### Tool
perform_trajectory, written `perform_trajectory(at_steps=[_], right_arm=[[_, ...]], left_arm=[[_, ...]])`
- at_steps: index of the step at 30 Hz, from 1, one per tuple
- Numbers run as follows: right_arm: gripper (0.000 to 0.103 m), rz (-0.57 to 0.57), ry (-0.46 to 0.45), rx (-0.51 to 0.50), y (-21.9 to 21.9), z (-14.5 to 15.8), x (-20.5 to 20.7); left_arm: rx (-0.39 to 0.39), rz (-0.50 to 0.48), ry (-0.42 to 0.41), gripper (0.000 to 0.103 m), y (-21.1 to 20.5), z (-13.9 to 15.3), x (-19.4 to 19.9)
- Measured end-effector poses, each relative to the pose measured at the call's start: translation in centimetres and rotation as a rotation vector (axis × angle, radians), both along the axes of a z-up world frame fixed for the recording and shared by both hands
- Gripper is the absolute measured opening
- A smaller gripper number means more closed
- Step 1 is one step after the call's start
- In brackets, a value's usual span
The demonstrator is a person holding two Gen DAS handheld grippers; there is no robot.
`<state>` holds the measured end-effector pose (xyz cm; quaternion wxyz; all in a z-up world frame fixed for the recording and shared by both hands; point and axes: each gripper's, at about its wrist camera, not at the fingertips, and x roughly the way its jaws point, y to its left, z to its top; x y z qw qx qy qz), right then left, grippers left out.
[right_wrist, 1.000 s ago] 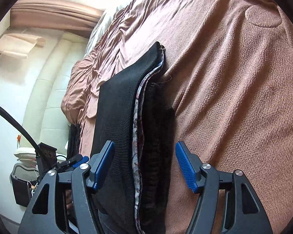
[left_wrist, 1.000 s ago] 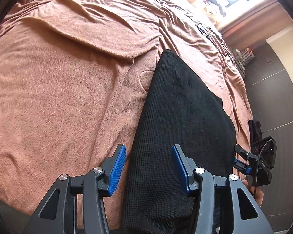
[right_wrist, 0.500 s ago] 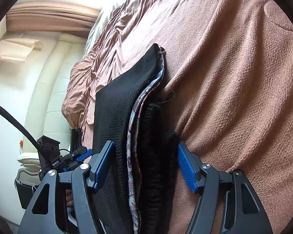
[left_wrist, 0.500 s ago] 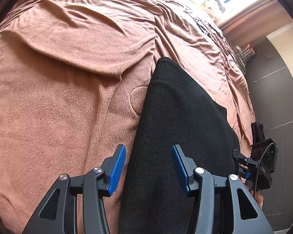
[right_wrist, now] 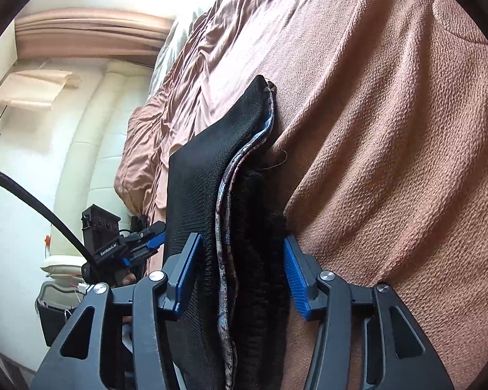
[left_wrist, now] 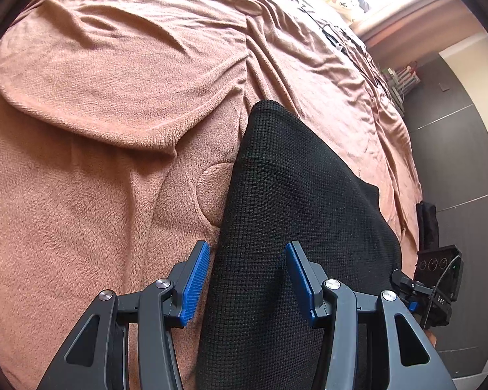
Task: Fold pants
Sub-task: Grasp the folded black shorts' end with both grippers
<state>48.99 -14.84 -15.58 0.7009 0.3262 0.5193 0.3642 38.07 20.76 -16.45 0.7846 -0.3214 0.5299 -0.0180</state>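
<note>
- Pants (left_wrist: pixel 296 214), black and waffle-knit, folded into a long thick bundle, lie on the bed near its edge, on top of the brown fleece blanket (left_wrist: pixel 107 104).
- Blanket first, the biggest thing here: it covers the whole bed, rumpled, with a wide fold just beyond the pants' far corner.
- Seen from the right wrist, the pants (right_wrist: pixel 205 175) show stacked layers along one side, and a patterned grey lining edge peeks out between the black ones.
- Left hand-held gripper (left_wrist: pixel 247 279) sits over the near end of the pants, jaws half open; the cloth's left edge runs up between the blue pads, and I cannot tell whether either pad touches it.
- Right hand-held gripper (right_wrist: pixel 240 273) straddles the layered edge of the pants; its jaws have just been closing, and both blue pads now look pressed against the bundle, the right one wedged between pants and blanket.
- Beyond the pants, at the bedside, each camera catches the other hand-held gripper, with a bit of the person's hand behind it.
- Smallest: a loose thread (right_wrist: pixel 281 159) curls on the blanket beside the pants.
</note>
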Motion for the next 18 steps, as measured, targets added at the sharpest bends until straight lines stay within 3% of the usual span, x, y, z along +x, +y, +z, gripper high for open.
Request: perform_trajectory(at_steps=[12, 14, 16, 18], right_arm=[[0.053, 0.032, 0.004, -0.019, 1.7, -0.1, 2.6], [0.049, 0.028, -0.01, -0.021, 1.9, -0.1, 2.4], [0.038, 0.026, -0.034, -0.031, 1.9, 0.2, 1.8], [0.033, 0.023, -0.076, -0.034, 1.9, 0.8, 1.3]], left_arm=[[-0.028, -0.027, 0.003, 0.05, -0.3, -1.5, 2.2], [-0.026, -0.028, -0.006, 0.032, -0.3, -1.2, 2.3], [-0.019, -0.026, -0.015, 0.022, -0.3, -0.7, 2.3], [-0.017, -0.027, -0.039, 0.014, -0.3, 0.1, 2.1]])
